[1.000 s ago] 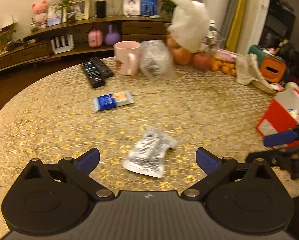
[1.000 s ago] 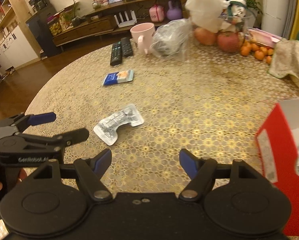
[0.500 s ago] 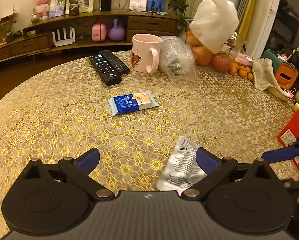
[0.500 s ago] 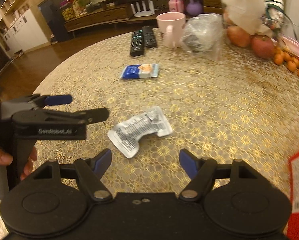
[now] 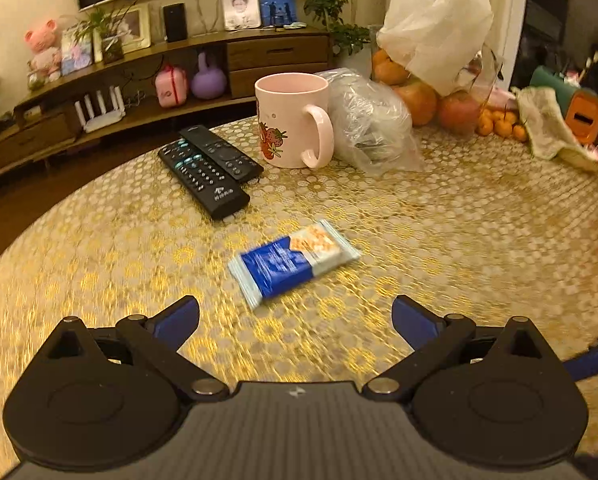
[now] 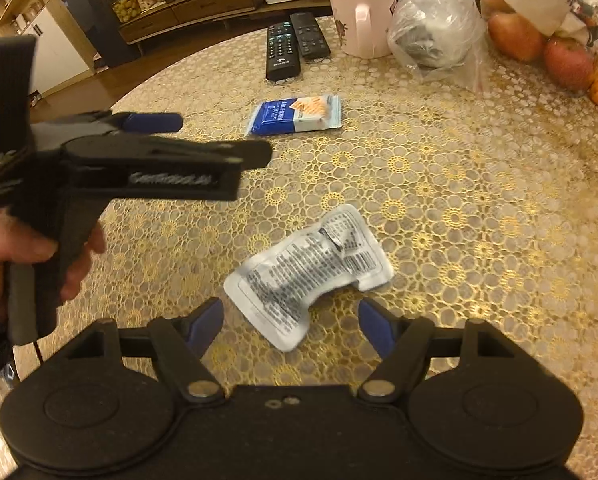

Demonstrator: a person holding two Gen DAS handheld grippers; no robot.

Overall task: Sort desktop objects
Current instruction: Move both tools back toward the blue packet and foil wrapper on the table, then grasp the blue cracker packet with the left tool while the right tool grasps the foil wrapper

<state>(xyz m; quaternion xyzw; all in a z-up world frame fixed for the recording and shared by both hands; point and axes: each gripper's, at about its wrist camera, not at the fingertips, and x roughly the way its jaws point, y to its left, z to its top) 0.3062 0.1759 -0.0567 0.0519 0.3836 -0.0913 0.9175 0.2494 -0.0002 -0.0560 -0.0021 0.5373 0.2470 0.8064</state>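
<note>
Reaching now: left gripper [image 5: 295,316], wide open and empty, points at blue snack pack [image 5: 293,262] just ahead.
Right gripper [image 6: 291,322]: wide open, empty, white packet [image 6: 311,276] between its tips.
Next: probably lower, then squeeze.

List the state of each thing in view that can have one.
Left gripper: open, holding nothing.
Right gripper: open, holding nothing.
Blue packet: sealed, flat on the table.
White pouch: crumpled, lying between the right fingers.
Mug: upright.
Remotes: lying side by side, face up.
</note>
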